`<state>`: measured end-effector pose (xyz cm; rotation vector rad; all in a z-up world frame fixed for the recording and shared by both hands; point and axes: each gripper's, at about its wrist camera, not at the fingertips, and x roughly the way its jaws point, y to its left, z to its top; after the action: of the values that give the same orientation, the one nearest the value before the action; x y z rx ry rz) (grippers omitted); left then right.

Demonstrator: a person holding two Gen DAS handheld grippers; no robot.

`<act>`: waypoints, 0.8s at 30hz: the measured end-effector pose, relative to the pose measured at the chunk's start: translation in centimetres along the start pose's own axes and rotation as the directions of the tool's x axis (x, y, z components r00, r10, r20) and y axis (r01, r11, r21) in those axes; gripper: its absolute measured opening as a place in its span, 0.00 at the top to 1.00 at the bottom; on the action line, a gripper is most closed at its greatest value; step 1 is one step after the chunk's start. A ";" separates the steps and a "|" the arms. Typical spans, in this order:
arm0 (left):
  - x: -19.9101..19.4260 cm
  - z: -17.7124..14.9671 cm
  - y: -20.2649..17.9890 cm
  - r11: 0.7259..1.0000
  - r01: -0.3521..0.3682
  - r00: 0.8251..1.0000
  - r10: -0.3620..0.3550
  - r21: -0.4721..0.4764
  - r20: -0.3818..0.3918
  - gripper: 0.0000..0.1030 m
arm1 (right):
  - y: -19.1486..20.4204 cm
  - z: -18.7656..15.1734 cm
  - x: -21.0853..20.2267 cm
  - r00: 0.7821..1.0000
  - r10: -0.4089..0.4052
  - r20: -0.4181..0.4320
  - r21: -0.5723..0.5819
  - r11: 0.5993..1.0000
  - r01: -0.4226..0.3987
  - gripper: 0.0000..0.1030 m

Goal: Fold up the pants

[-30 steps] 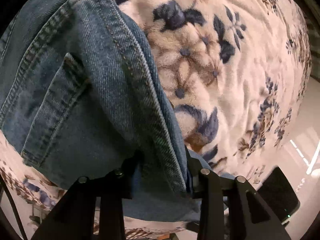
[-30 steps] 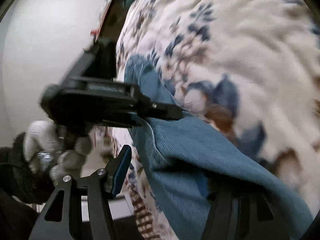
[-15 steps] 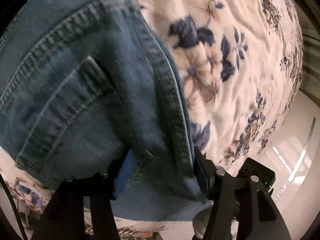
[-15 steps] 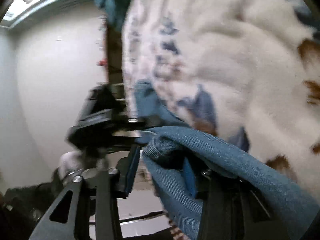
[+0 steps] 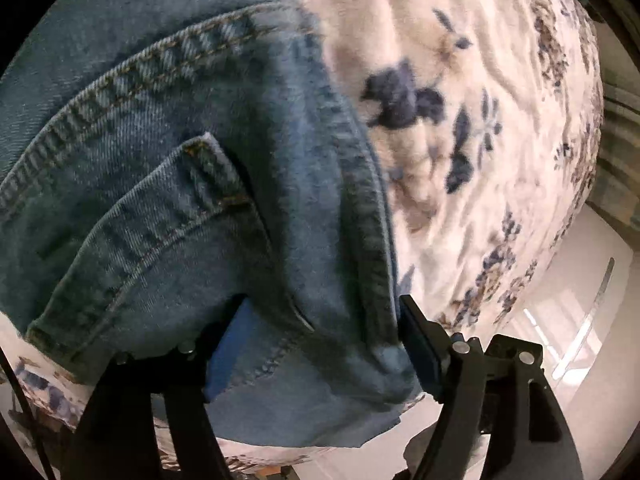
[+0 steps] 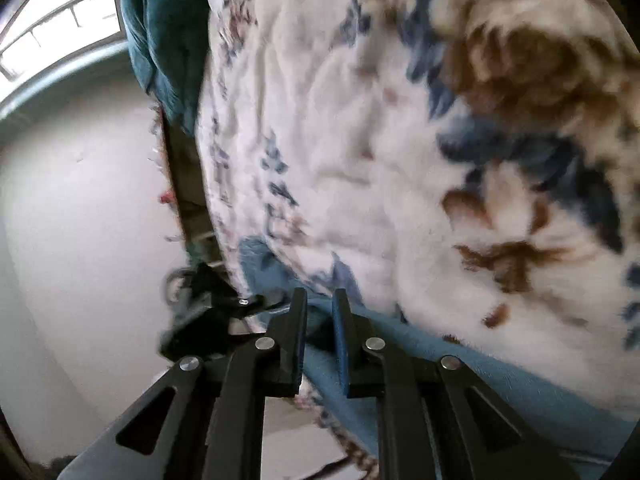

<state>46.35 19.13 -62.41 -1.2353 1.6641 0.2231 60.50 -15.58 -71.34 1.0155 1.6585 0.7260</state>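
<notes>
Blue denim pants (image 5: pixel 192 168) lie on a floral fleece blanket (image 5: pixel 460 80), waistband and a back pocket towards me. My left gripper (image 5: pixel 320 332) stands open with the waistband edge bunched between its jaws, which no longer clamp it. My right gripper (image 6: pixel 319 320) is shut on the edge of the pants (image 6: pixel 460 368), which run off to the lower right along the blanket's edge. The left gripper also shows in the right wrist view (image 6: pixel 224 316), just beyond my right fingertips.
The blanket (image 6: pixel 360 140) covers a bed whose edge drops to a pale floor (image 6: pixel 80 240). A teal cushion (image 6: pixel 164 40) lies at the bed's far end under a bright window. Pale floor also shows past the blanket in the left wrist view (image 5: pixel 592 320).
My left gripper has opened wide, letting go of the waistband. My right gripper has closed on the pants edge and moved in low beside the left one.
</notes>
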 end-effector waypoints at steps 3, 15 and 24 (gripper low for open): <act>-0.7 -0.7 -0.8 1.000 0.026 1.000 -0.026 0.009 0.008 0.22 | 1.7 0.3 0.1 0.993 -0.094 -0.075 -0.108 0.990 0.085 0.78; -2.7 -2.1 -5.8 0.970 -0.095 0.983 0.056 0.224 0.176 0.15 | 0.0 -0.5 1.6 0.990 -0.088 -0.114 -0.084 0.993 0.078 0.92; -1.7 -1.3 -3.8 0.948 -0.238 0.950 0.183 0.211 0.253 0.15 | 0.9 0.7 11.4 0.931 -0.173 -0.321 -0.111 0.983 0.145 0.32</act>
<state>48.51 17.57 -59.02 -0.8170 1.5675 0.2778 59.89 -5.10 -75.86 0.7150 1.9538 0.8857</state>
